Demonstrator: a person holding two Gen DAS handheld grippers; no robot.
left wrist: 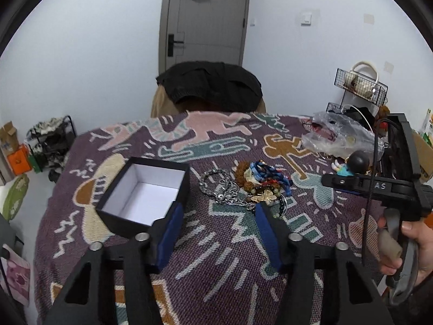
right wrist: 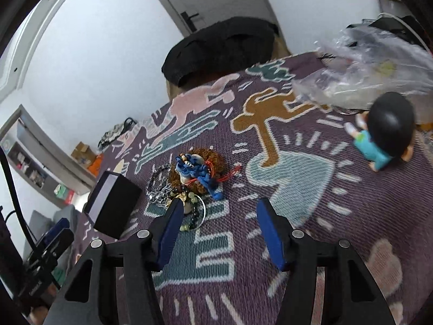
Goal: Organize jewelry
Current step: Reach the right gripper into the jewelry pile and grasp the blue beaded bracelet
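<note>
A tangled pile of jewelry lies mid-table on the patterned purple cloth: silver chains, bead bracelets, a blue braided cord and a gold charm. To its left stands an open black box with a bare white inside. My left gripper is open just in front of the pile, its left finger near the box's corner, and nothing is between its blue pads. In the right wrist view my right gripper is open too. Its left finger reaches the near edge of the pile, and the box lies further left.
A crumpled clear plastic bag and a small doll with a black head lie at the table's right. A chair draped with a black garment stands behind the table. A wire rack is at the back right. A hand holds the right gripper's handle.
</note>
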